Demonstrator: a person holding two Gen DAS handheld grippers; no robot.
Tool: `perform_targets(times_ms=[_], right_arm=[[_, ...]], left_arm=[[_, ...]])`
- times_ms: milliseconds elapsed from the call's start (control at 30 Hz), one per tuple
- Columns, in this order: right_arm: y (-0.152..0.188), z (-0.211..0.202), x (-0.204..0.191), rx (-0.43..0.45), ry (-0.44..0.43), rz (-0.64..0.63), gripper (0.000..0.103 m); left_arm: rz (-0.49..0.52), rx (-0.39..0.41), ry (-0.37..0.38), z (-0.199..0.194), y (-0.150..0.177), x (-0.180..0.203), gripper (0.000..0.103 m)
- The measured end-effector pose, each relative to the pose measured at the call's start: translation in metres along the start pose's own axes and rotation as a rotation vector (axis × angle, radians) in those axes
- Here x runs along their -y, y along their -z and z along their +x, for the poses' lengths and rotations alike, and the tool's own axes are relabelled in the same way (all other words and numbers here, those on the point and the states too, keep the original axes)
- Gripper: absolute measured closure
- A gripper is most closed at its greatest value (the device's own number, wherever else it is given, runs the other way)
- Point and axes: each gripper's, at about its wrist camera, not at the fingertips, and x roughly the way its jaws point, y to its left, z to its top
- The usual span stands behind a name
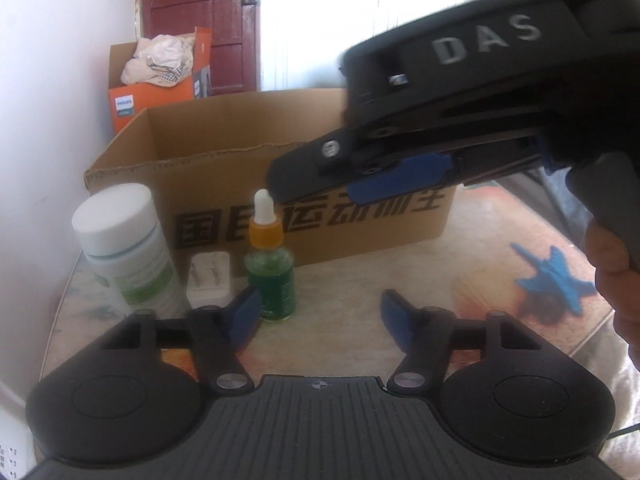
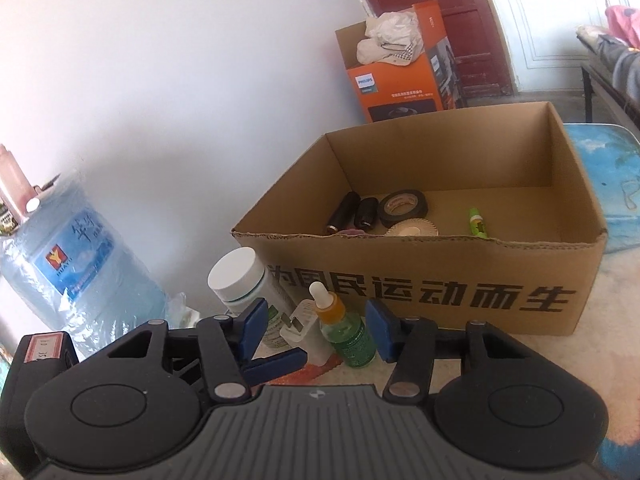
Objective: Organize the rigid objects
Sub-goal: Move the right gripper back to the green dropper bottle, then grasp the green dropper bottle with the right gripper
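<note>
The job looks partly done: the box [image 2: 420, 280] already holds two dark tubes [image 2: 356, 212], a tape roll [image 2: 402, 208], a tan disc [image 2: 412, 231] and a green tube [image 2: 476, 222]. Left on the desk [image 1: 360, 280], just near of the box, stand a white jar [image 1: 124, 244], a plug [image 1: 210, 278] and a dropper bottle [image 1: 270, 268]; a blue toy [image 1: 550, 276] lies far right. Both the left hand-held gripper [image 1: 318, 320] and the right hand-held gripper [image 2: 316, 330] are spread, holding nothing.

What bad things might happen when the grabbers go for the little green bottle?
The green dropper bottle is tall and narrow, so a finger bump would probably tip it. The white charger plug and white-capped pill bottle stand close beside it and might get knocked. The right gripper hovers right above the left gripper, so the two may collide.
</note>
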Motion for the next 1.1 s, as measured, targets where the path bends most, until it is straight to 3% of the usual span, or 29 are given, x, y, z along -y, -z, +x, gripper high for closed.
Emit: perform_targets(times_ms=[233,533,767,1100], right_arm=[[-0.002,0.028,-0.006,-0.02,0.027,-0.043,0.062],[-0.006,0.042,-0.001,-0.039,0.027,-0.046,0.078],[-0.002,0.028,0.012,-0.036,0.051,-0.004,0.08],[0.022,-0.029,0.046,0.001,0.148,0.111,0.08]], left_arm=[[0.078,0.021,-0.098,0.012,0.007,0.007,0.046],[0.059,0.029,-0.11,0.02,0.01,-0.004,0.055],[0.05,0.032,-0.019,0.018,0.006,0.0,0.056],[0.099,0.007,0.19,0.011,0.003,0.033,0.056]])
